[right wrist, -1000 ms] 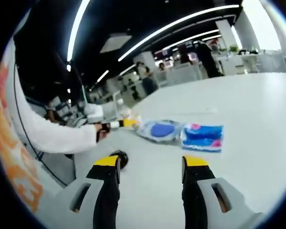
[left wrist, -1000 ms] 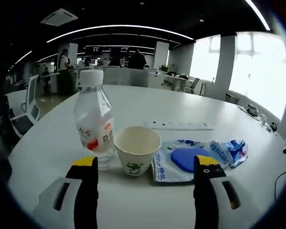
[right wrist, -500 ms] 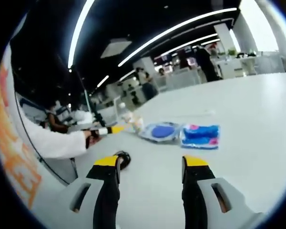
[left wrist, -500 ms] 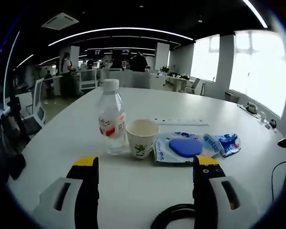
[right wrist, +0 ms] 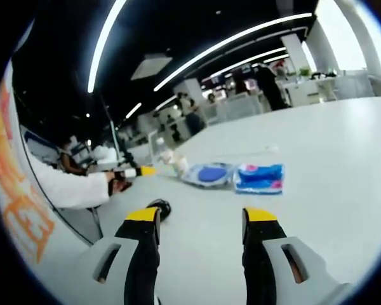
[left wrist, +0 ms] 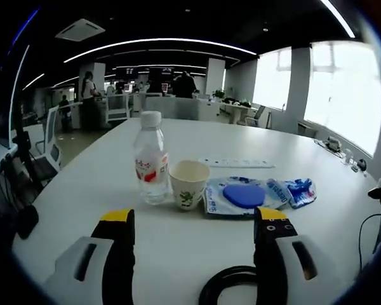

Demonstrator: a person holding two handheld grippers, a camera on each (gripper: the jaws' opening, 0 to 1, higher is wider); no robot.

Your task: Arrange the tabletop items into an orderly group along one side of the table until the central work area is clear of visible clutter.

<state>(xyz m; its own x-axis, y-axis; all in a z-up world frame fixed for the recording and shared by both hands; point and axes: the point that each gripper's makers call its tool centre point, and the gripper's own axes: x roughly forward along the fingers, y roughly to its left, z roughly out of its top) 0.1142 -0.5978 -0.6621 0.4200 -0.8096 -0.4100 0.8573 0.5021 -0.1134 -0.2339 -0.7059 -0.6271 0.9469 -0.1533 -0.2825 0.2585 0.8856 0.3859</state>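
Bottle, paper cup and two blue packets line up across the white table, both grippers spread wide, holding nothing.

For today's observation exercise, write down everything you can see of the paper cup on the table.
The paper cup is small and off-white, tapering to a narrower base, with a green print low on its side. It stands upright, mouth open, on the white table; nothing shows inside it. It stands between the water bottle and the blue-and-white packet, close to both; contact cannot be judged. In the right gripper view it is too small for detail.
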